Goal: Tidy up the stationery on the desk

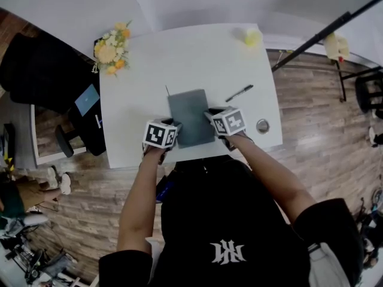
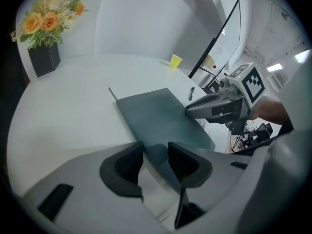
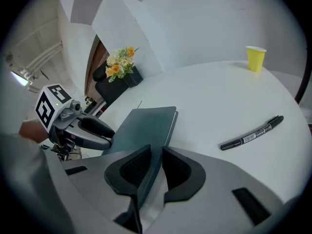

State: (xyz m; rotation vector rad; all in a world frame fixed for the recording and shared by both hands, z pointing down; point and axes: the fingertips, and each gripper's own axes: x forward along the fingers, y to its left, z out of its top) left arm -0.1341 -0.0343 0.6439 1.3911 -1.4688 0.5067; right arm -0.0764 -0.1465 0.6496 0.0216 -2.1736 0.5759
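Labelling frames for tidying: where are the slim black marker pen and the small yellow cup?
Slim black marker pen (image 3: 251,133): right gripper view, middle of barrel.
Small yellow cup (image 3: 256,60): right gripper view, side wall.

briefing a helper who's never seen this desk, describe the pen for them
On the white desk, look right of the dark notebook in the middle. The pen lies there flat: slim and black with a pale label, unlike the yellow cup farther back.
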